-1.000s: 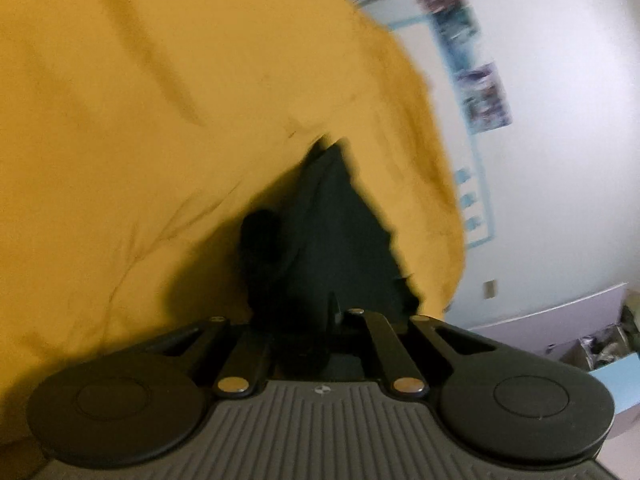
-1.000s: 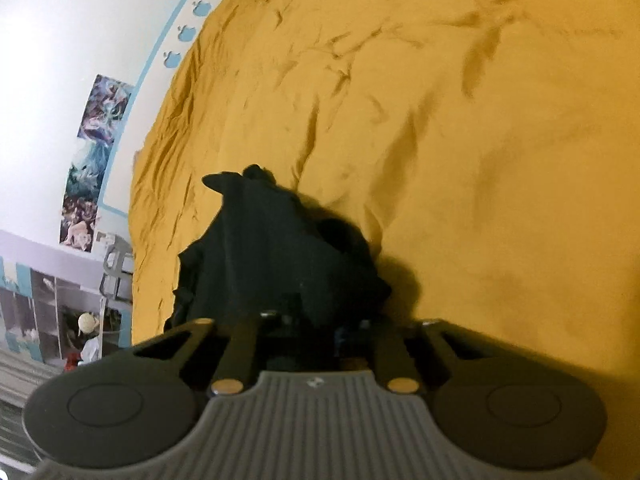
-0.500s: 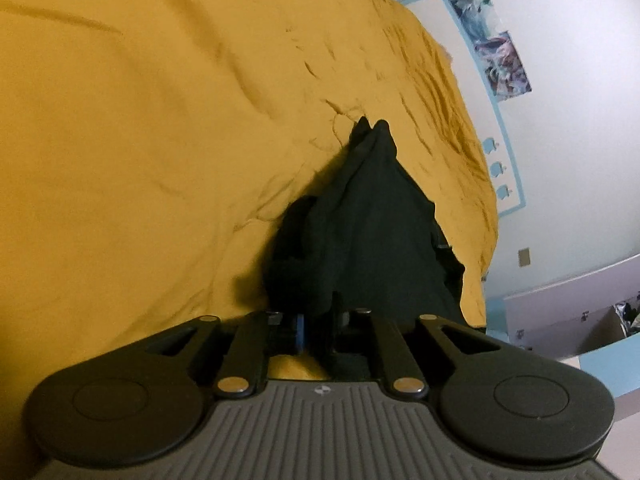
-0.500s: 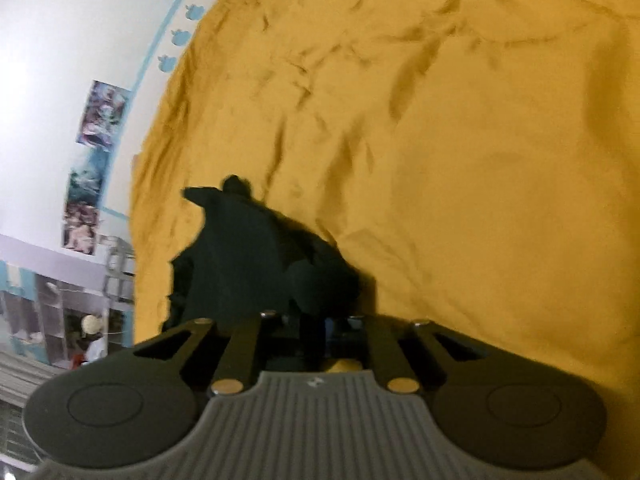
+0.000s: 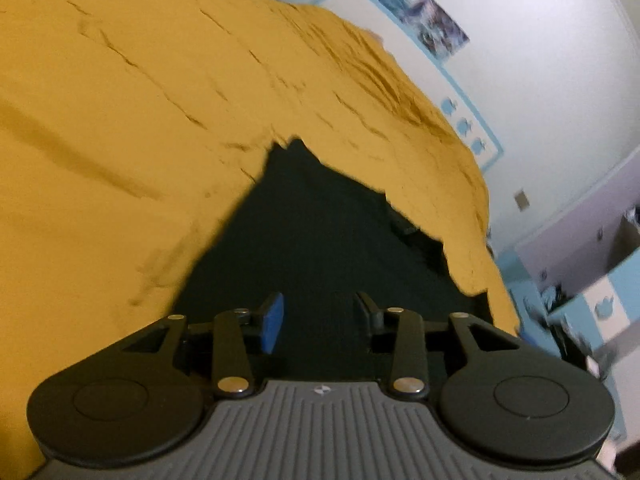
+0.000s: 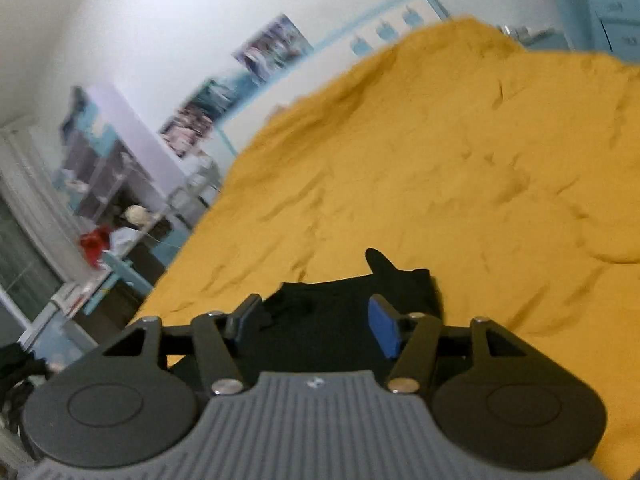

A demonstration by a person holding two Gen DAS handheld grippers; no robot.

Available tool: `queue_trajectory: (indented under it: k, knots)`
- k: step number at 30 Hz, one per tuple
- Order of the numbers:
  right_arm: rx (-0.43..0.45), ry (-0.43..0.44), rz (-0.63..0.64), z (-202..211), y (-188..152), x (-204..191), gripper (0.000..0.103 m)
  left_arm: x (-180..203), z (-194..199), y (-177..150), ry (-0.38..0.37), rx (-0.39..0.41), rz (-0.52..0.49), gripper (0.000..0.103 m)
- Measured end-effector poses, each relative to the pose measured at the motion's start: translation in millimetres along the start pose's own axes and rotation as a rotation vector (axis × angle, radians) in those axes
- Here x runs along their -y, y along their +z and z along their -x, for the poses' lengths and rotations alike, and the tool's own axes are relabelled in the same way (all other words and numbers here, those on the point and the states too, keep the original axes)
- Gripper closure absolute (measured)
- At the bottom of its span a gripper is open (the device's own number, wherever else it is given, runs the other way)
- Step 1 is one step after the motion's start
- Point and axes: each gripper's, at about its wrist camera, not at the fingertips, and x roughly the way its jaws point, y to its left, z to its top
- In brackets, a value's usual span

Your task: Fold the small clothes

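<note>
Dark clothing point(image 5: 320, 232) lies spread on a yellow bed cover point(image 5: 132, 128), the piece being a single dark garment whose kind I cannot tell. In the left wrist view it fans out from the bottom centre toward 12 o'clock, narrowing to a point, with the cover wrapping round it from 9 o'clock over to 2 o'clock. In the right wrist view the same garment point(image 6: 340, 312) shows only as a low dark patch just past the fingers, with a small flap sticking up at about 1 o'clock of it.

Largest of all is the bed cover point(image 6: 440, 168), wrinkled and filling most of both views. Behind it stands a pale wall point(image 5: 552, 40) with pictures pinned to it point(image 6: 276, 46), at 1 o'clock in the left view and 11 o'clock in the right. A cluttered shelf unit point(image 6: 100, 184) sits at 9 o'clock in the right view, blurred.

Left gripper point(image 5: 320, 312) hangs over the garment with its fingers spread; they have just been opening, and the cloth lies below the gap, not pinched. Right gripper point(image 6: 316, 324) likewise has its fingers spread wide, just opened, with the cloth beneath them and free of the blue pads point(image 6: 384, 330).
</note>
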Motion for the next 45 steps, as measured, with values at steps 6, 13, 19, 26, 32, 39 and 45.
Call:
queue_trajectory:
  k: [6,13,19,26,32,39,45]
  knots:
    - [-0.144,-0.198,0.001,-97,11,34,0.055,-15,-26,-10,0.045,-0.072,0.013,0.060]
    - [-0.015,-0.305,0.007,-61,10,29,0.045,-28,-19,-11,0.020,-0.076,0.056,0.065]
    - [-0.069,-0.104,0.240,21,-41,-59,0.043,-23,11,0,0.028,-0.022,0.049,0.055]
    - [-0.193,0.015,0.452,53,-144,-165,0.038,-18,22,11,0.055,-0.074,-0.029,0.054]
    - [-0.277,-0.031,-0.071,92,-191,-110,0.037,-26,40,-19,-0.039,-0.105,0.092,0.046]
    - [-0.012,-0.124,-0.552,149,-173,17,0.035,-62,23,-35,-0.082,-0.099,0.312,0.045]
    - [0.047,-0.136,-0.652,126,-156,55,0.034,-70,-9,-22,-0.043,-0.097,0.414,0.045]
